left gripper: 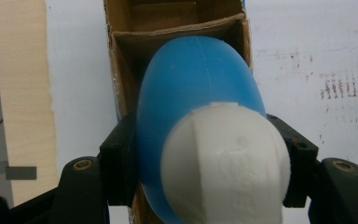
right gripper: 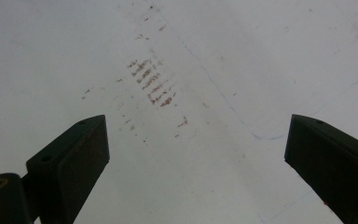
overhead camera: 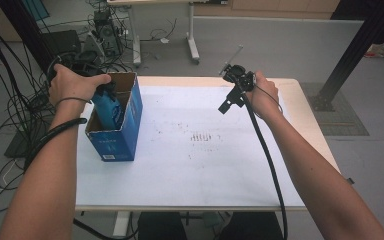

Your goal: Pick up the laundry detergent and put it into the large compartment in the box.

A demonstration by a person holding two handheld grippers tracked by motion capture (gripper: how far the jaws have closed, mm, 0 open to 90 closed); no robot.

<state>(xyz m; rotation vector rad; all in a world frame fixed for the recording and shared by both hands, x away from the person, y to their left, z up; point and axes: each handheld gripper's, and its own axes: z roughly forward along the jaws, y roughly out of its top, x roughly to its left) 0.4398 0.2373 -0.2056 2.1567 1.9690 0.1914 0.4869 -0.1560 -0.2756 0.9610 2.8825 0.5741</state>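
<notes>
Blue cardboard box [overhead camera: 122,131] upright near table's [overhead camera: 190,190] left edge, left gripper [left gripper: 205,154] clamped on blue bottle [left gripper: 196,79] with white cap [left gripper: 226,163], bottle partly down in box mouth, wide bare tabletop mid-right, right gripper [right gripper: 196,154] jaws spread, holding nothing, near far edge

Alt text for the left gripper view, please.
The left tongs grip a blue bottle with a white cap, its far end inside an open cardboard box. The box stands on a white table with brownish marks.
</notes>
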